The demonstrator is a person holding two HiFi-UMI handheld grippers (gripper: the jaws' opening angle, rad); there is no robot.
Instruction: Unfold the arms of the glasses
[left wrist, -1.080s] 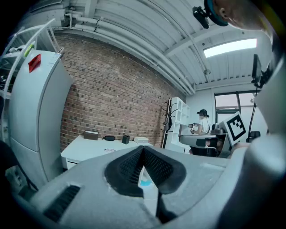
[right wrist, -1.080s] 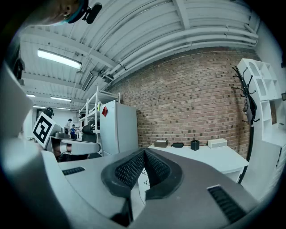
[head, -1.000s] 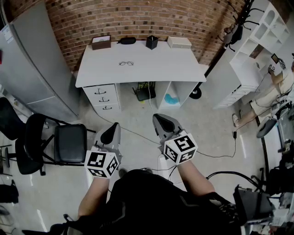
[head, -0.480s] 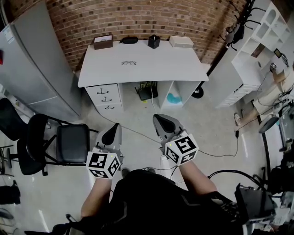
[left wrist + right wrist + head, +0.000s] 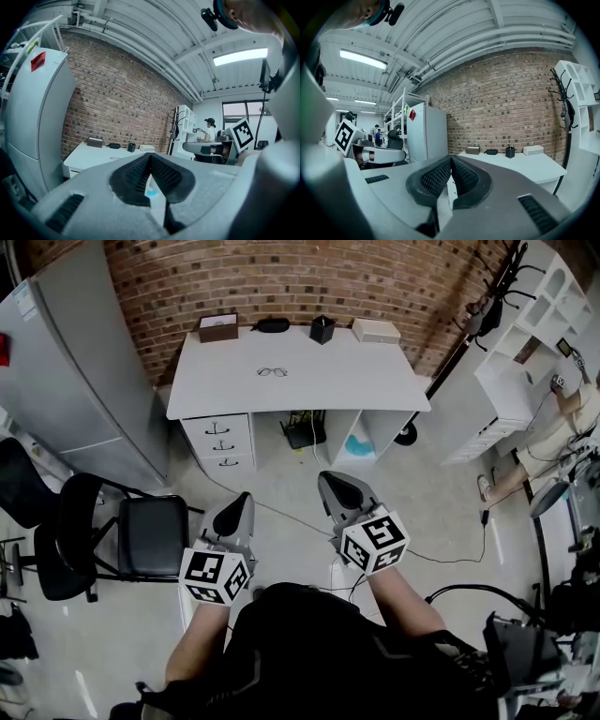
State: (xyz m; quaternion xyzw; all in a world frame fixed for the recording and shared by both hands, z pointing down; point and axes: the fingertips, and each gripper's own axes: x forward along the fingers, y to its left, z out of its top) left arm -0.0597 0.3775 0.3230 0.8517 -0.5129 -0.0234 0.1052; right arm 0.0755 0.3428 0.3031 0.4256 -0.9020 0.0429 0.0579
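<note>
both grippers, left gripper and right gripper, closed and empty, held level side by side. glasses lie on the white desk, well ahead of both.

You are looking down at a white bench standing against a brick wall. Four things are sitting along its back edge: a brown box at the back left corner, then a black case, a black cup, and a white box toward the back right corner. Drawers are hanging under the bench's left end. On the floor to your left, a black chair is standing beside a tall grey cabinet. White shelving is standing to your right.
</note>
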